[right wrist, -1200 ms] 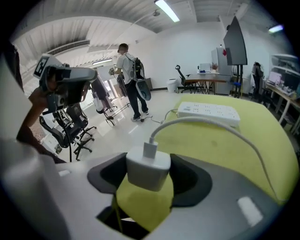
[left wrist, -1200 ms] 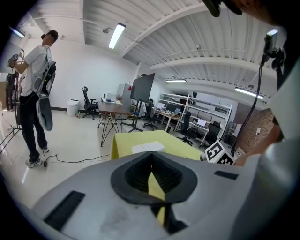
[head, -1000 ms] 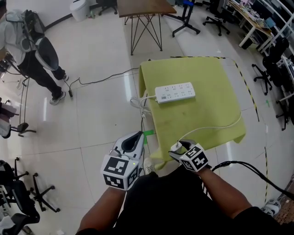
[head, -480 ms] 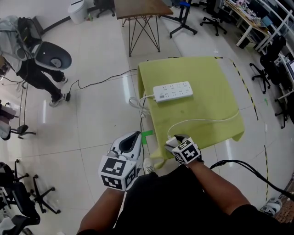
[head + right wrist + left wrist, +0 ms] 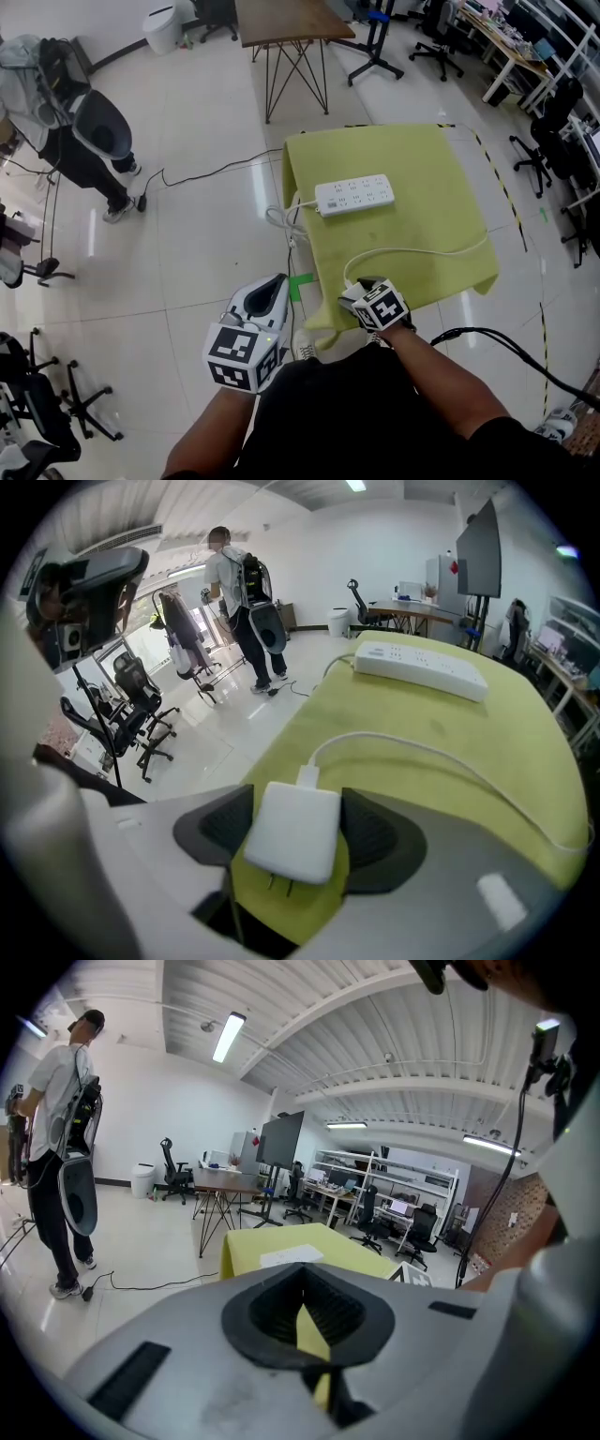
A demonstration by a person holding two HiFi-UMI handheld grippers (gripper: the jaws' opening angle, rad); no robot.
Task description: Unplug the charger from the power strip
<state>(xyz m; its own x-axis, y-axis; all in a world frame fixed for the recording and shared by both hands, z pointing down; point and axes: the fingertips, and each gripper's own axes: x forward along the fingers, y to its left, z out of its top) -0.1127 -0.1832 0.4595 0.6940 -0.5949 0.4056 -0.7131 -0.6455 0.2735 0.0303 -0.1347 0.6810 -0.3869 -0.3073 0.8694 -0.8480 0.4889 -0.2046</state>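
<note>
The right gripper [image 5: 302, 810] has its jaws set wide and closed on the white charger [image 5: 291, 832], one dark pad against each flat side. The charger's two metal prongs [image 5: 279, 885] point back toward the gripper's body, free of any socket. Directly under the jaws lies the near edge of the yellow cloth [image 5: 506, 780]; it is hard to tell whether the charger's underside touches it.

Off to that gripper's left, past the cloth's edge and over the tiled floor, the left gripper [image 5: 279, 281] hangs with its jaws drawn together at the tips and nothing between them.

From the charger's far end a white cable [image 5: 422, 752] runs ahead of the right gripper, sweeps out to its right across the cloth, then curves back down toward the near edge. Further ahead, well apart from the jaws, the white power strip [image 5: 422, 667] lies flat on the cloth, its own cord [image 5: 281, 214] dropping off the cloth's left side.

Beyond that, ahead and to the left of the right gripper, stand black office chairs [image 5: 141, 714], and further still a person [image 5: 239, 583] with a backpack on the floor.
</note>
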